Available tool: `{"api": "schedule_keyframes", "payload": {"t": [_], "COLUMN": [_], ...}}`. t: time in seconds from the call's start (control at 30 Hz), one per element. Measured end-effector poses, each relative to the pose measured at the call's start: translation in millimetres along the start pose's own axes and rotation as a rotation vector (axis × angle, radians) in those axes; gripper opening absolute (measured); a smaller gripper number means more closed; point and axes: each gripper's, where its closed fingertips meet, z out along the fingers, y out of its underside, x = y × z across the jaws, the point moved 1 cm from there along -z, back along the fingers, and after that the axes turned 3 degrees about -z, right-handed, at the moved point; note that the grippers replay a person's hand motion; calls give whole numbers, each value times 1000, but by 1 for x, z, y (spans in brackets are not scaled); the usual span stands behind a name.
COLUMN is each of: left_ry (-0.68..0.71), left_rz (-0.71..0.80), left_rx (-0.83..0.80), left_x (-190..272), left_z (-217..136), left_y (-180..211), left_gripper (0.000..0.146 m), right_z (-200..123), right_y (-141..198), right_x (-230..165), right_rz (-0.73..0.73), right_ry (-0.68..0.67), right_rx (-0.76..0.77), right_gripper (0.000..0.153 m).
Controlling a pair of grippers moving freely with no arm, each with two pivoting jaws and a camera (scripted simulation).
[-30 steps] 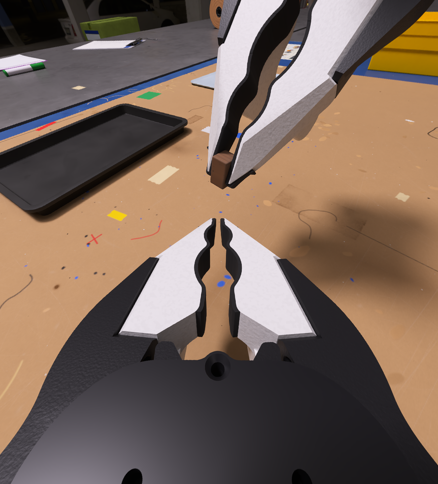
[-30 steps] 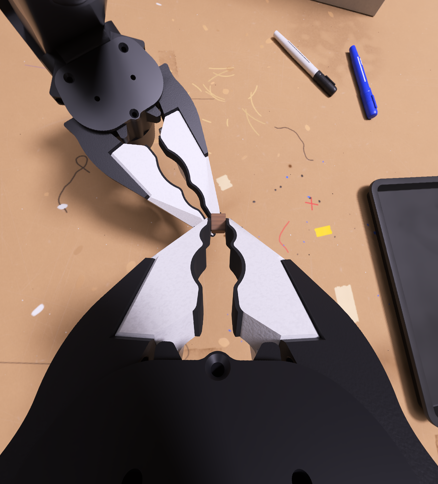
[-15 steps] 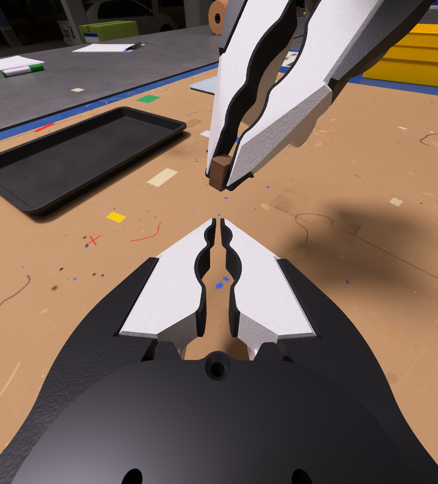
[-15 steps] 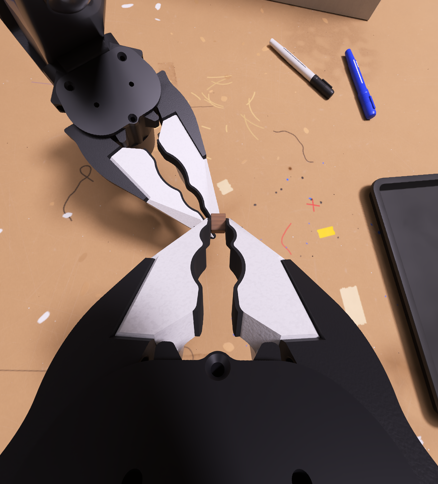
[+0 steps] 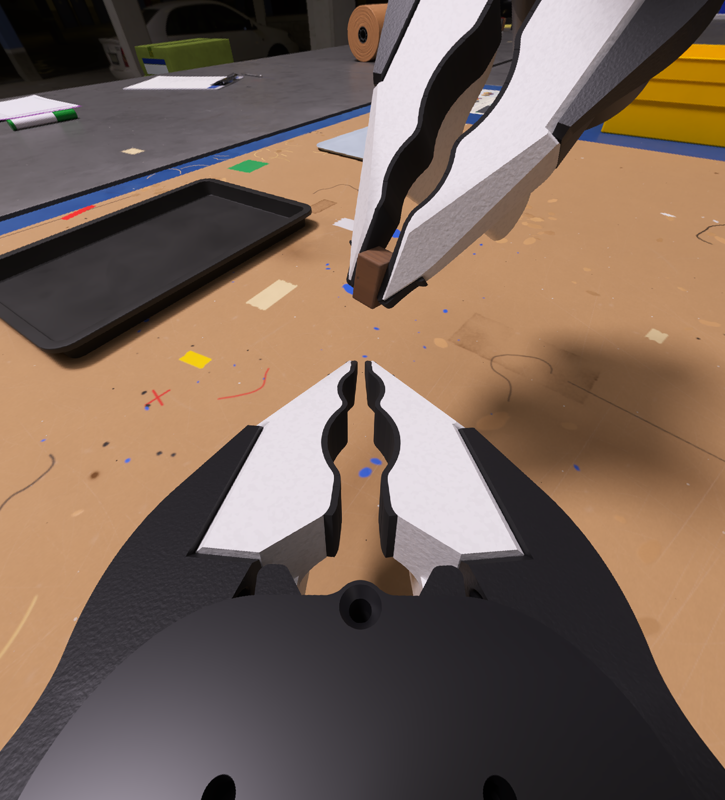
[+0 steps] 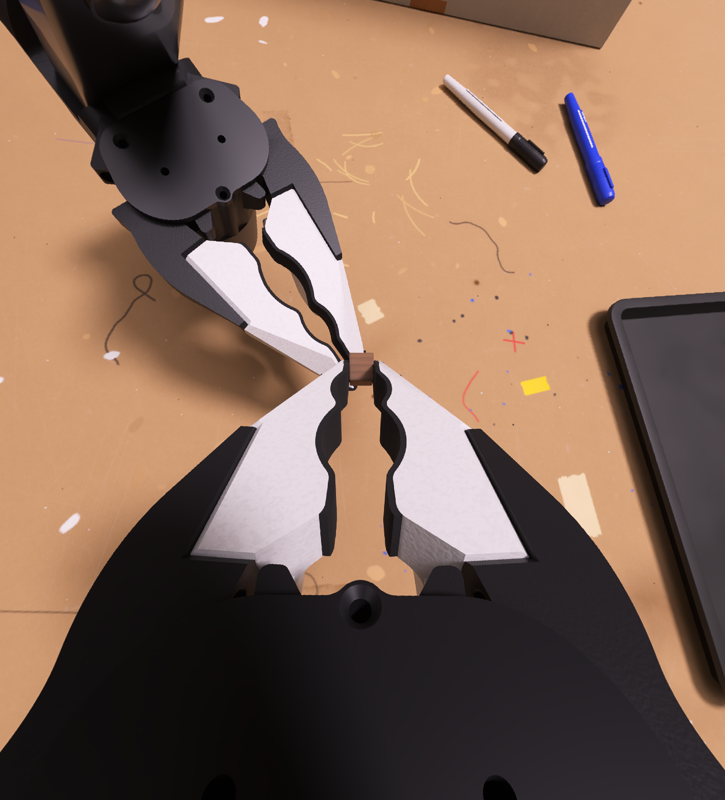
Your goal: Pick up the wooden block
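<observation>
The small brown wooden block [image 6: 360, 369] is pinched between the white fingertips of my right gripper [image 6: 360, 375], which is shut on it. In the left wrist view the right gripper [image 5: 373, 291] comes down from above and holds the block [image 5: 369, 277] just above the brown tabletop. My left gripper [image 5: 360, 363] is shut and empty, with its tips a short way in front of and below the block. In the right wrist view the left gripper [image 6: 344, 357] points in from the upper left, its tips right beside the block.
A black tray [image 5: 135, 259] lies left of the block; it sits at the right edge of the right wrist view [image 6: 698, 476]. A white marker [image 6: 495, 123] and a blue marker [image 6: 588, 147] lie farther off. A cardboard box [image 6: 525, 21] and a yellow crate [image 5: 698, 95] stand at the table's edges.
My right gripper has risen slightly with the block still in it; the table looks a little farther away. My left gripper stays shut and has barely moved.
</observation>
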Motion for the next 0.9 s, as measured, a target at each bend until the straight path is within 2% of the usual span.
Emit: {"api": "schedule_keyframes", "payload": {"t": [0.43,0.7,0.9], "left_ry": [-7,-17,-22], "left_rz": [11,55,72], "left_rx": [-23,-61,-75], "left_x": [0,3,4], "left_z": [2,5,6], "left_y": [3,8,10], "left_gripper": [3,3,3], "right_z": [3,3,3], "right_y": [2,7,8], "right_x": [0,-2,-3], "right_rz": [-23,-114,-233], "right_ry": [-10,-52,-74], "right_rx": [-53,-213,-341], "right_gripper": [10,10,10]}}
